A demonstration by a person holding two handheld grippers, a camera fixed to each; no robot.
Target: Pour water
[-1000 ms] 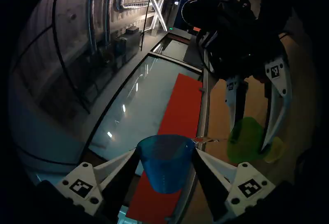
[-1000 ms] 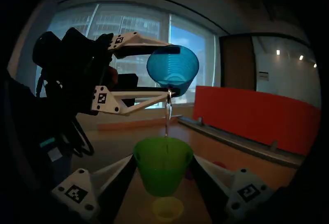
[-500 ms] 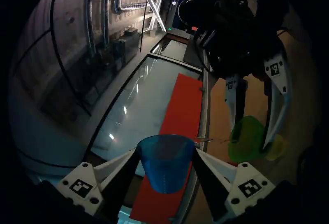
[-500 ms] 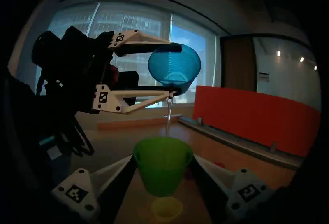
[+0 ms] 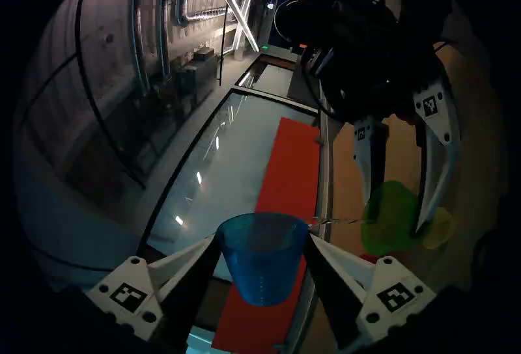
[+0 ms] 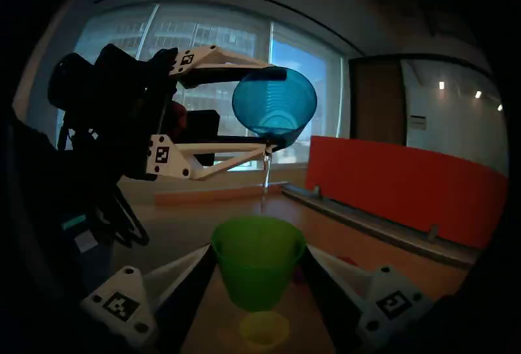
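Note:
My left gripper is shut on a blue cup, held tipped on its side. In the right gripper view that blue cup hangs above, mouth towards me, and a thin stream of water falls from its rim. My right gripper is shut on a green cup, upright under the stream. In the left gripper view the green cup shows between the right gripper's fingers, with the water running towards it.
A small yellow cup stands on the wooden table below the green one. A red partition runs along the table's right side. Windows lie behind. A hand and dark cables are at left.
The blue cup has tipped slightly further and the stream has thinned. Both grippers keep almost the same place.

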